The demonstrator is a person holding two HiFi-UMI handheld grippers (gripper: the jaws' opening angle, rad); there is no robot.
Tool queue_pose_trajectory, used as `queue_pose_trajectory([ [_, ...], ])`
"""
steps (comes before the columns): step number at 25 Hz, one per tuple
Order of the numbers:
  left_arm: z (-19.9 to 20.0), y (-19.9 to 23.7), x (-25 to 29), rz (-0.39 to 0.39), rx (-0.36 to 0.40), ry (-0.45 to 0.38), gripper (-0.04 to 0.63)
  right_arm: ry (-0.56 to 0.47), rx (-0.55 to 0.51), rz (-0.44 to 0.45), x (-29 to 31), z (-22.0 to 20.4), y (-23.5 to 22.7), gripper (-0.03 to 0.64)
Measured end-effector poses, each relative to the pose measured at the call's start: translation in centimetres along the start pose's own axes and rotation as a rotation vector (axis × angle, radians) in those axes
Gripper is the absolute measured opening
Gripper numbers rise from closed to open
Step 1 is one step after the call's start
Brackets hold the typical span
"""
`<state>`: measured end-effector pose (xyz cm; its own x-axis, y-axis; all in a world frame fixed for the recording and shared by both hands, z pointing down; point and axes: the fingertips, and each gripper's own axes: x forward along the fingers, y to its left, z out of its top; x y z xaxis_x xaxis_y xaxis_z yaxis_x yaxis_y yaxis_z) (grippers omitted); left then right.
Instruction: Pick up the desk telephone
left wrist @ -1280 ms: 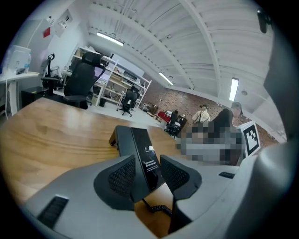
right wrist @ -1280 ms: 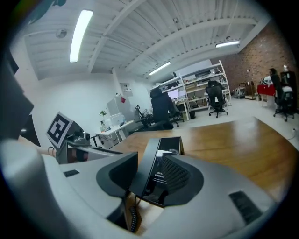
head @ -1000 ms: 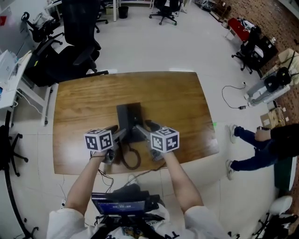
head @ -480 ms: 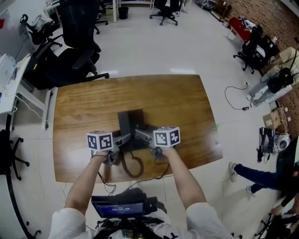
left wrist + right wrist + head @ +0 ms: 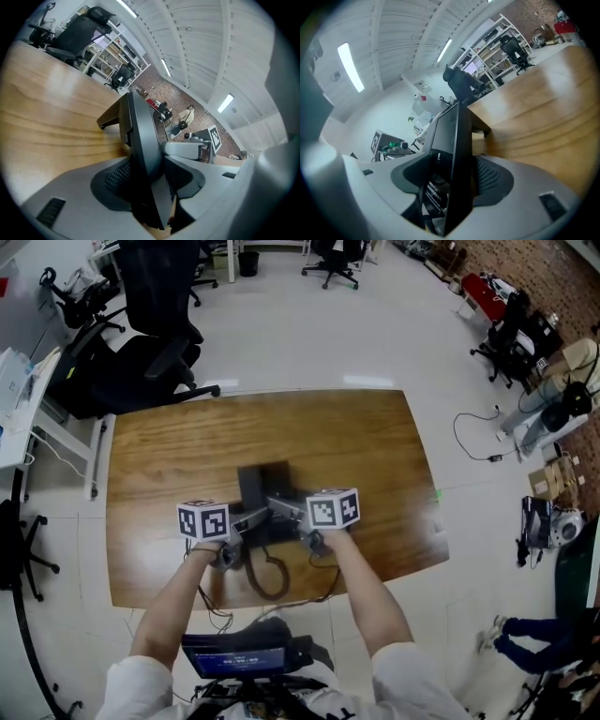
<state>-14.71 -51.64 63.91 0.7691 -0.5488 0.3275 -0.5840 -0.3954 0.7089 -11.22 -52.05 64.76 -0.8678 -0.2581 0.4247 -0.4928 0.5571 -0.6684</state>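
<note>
The grasp is being set. The desk telephone point(image 5: 262, 486) sits near-centre on the counter point(image 5: 361, 442), its edges between the wide jaws of the left tool point(image 5: 246, 519) and right tool point(image 5: 281, 507), not yet pressed. The left jaws just narrowed, the right just widened. Next: close both, lift evenly. Since a second ago, both tools advanced onto it.

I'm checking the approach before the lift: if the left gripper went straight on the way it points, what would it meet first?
The desk telephone: its edge already stands between the left gripper's jaws, which have just been closing. Going on would likely just seat it deeper.
</note>
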Motion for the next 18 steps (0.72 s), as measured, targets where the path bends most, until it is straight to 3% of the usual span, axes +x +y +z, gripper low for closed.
queue_pose_trajectory([
  [5, -0.2, 0.1, -0.3, 0.022, -0.011, -0.025, 0.206, -0.050, 0.000, -0.006, -0.1, 0.2, 0.3, 0.278],
  [18, 0.9, -2.8, -2.5, 0.047, 0.083, -0.088, 0.202, -0.105, -0.115, 0.009, -1.8, 1.0, 3.4, 0.275],
])
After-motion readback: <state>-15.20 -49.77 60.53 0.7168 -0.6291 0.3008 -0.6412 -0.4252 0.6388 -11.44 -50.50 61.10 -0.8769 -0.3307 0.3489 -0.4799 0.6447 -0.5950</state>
